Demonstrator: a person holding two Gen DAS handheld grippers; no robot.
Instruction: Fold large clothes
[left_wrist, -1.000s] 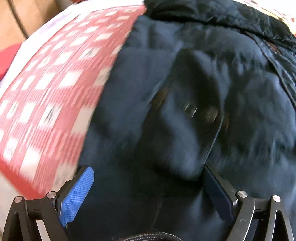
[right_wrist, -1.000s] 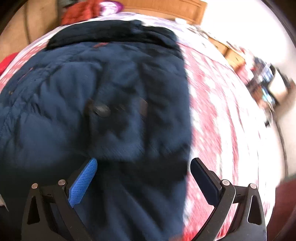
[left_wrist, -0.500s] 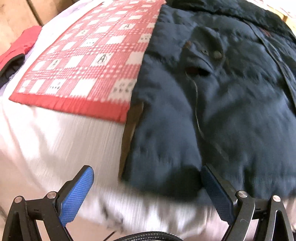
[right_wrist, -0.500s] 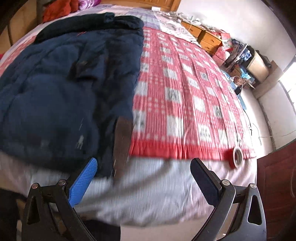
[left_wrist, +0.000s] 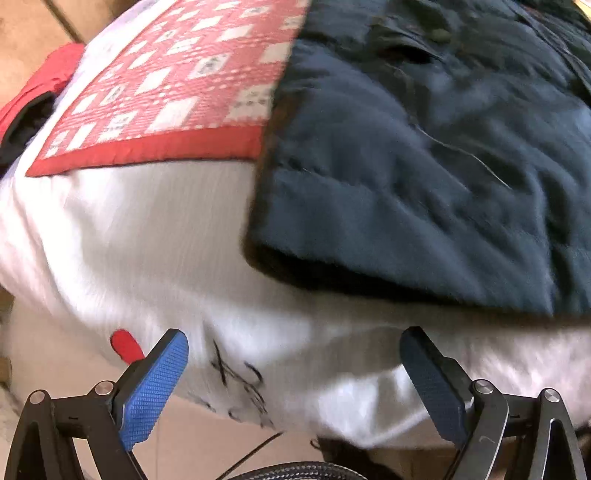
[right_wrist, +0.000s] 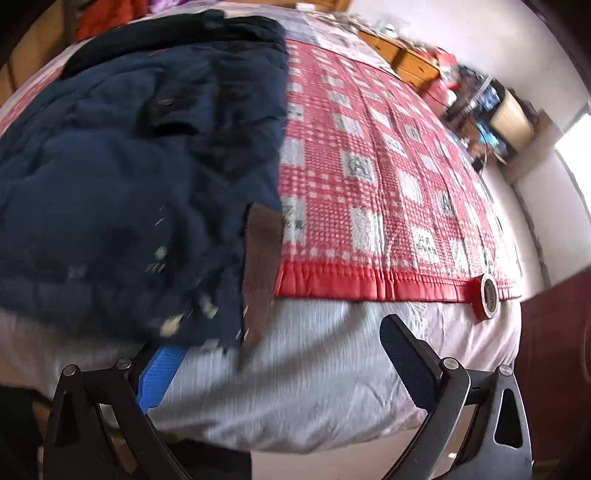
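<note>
Right now both the left hand-held gripper (left_wrist: 293, 373) and right hand-held gripper (right_wrist: 282, 363) hang wide and empty at the frame bottom below the navy coat (right_wrist: 122, 192) on the bed (right_wrist: 314, 369), whose overhanging hem could slide off if tugged.

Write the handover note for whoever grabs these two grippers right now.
Left gripper: open, empty, off the bed's near edge below the jacket hem.
Right gripper: open, empty, at the hem's right corner.
Navy padded jacket lies flat on the checked red quilt, hem over the white sheet. Red tape roll sits on the quilt border.
Done: jacket laid out.
Left: every fold.
</note>
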